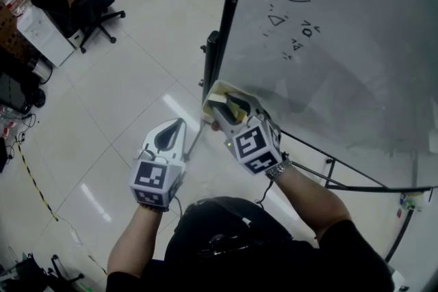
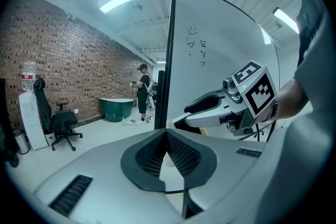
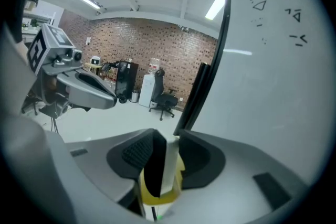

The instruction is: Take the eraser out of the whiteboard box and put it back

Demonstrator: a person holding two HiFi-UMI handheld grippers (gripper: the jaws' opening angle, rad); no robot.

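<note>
1. Eraser (image 3: 169, 165), black felt on a white and yellow body, sits pinched between the fingers (image 3: 139, 152) of the right gripper (image 1: 222, 104), beside the whiteboard's (image 1: 342, 44) dark left edge.
2. Left gripper (image 1: 179, 125) hangs just beside it, fingers (image 2: 149, 155) pressed together, empty.

Yellow-and-black eraser (image 3: 169, 173) upright in right gripper (image 3: 168, 140)

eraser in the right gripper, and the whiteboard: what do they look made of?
eraser: matte black layer, probably felt, against a smooth white layer, with a yellow part below that looks like plastic; not certain. whiteboard: smooth, glossy white coated panel, judging by the faint light reflections on it. Its frame: black, metal or plastic, can't tell which.
</note>
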